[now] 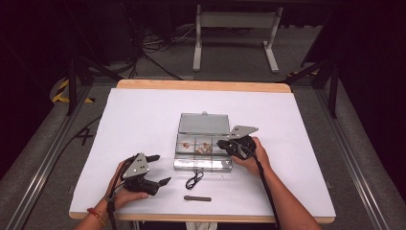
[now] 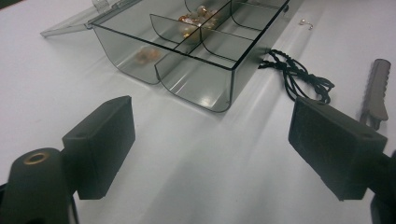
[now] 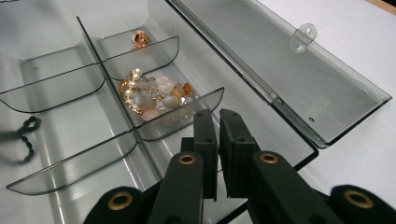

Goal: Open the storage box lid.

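A clear grey compartment box [image 1: 201,164] lies mid-table with its lid [image 1: 203,123] folded back flat. One middle compartment holds a beaded bracelet [image 3: 152,95]. A small rose-gold piece [image 3: 139,38] sits in the compartment beyond it. My right gripper [image 1: 221,143] hovers over the box's right end. Its jaws [image 3: 218,114] are shut, with only a thin slit between the pads and nothing visible in it. My left gripper [image 1: 161,168] rests at the front left of the table, open wide and empty [image 2: 212,135], pointing at the box's [image 2: 196,86] near corner.
A black cord [image 1: 194,180] lies coiled just in front of the box. A dark toothed hair clip [image 1: 197,198] lies nearer the table's front edge. A tiny metal hook [image 2: 306,23] rests on the white sheet beside the box.
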